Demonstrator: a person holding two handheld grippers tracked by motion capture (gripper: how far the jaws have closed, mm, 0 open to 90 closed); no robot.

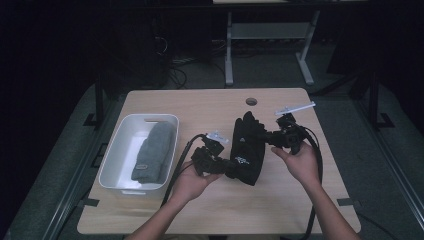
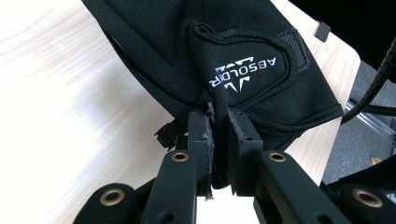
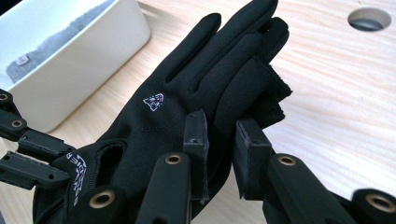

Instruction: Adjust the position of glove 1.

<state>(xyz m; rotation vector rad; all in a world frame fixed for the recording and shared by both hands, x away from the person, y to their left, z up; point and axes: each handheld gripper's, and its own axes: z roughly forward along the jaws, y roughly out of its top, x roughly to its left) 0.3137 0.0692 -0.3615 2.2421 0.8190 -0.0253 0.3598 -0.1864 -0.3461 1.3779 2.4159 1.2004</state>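
A person is holding a black glove (image 1: 248, 150) off a pale wood-grain bench (image 1: 210, 107), stretched between two hand-held grippers. The glove is a thin, matte stretch fabric with stitched seams, a looped wrist opening and long, slim finger sleeves lying flat against each other. White lettering reading "ABSOLDER" is sitting beside a small angular emblem near the cuff (image 2: 243, 70), and a small white crest-like logo is showing on the back of the glove (image 3: 153, 101).

The left gripper (image 1: 220, 162) is gripping the cuff end, its black fingers (image 2: 201, 133) clamped together on a fold of the glove's edge, their pads looking worn and frayed. The right gripper (image 1: 274, 140) is reaching in from the opposite side, its fingers (image 3: 195, 135) pinched on the glove's side edge below the finger sleeves. Both hands are coming in from the near edge of the bench, the left hand (image 1: 192, 182) cupped under its gripper, the right hand (image 1: 302, 162) wrapped around its own, with black cables trailing back toward the person.

To the left, a white rounded-rectangular plastic bin (image 1: 117, 150) is sitting on the bench, holding a folded grey knit cloth (image 1: 152, 150) with a small pale tag. A round cable hole (image 1: 251, 101) is cut into the bench's far side.
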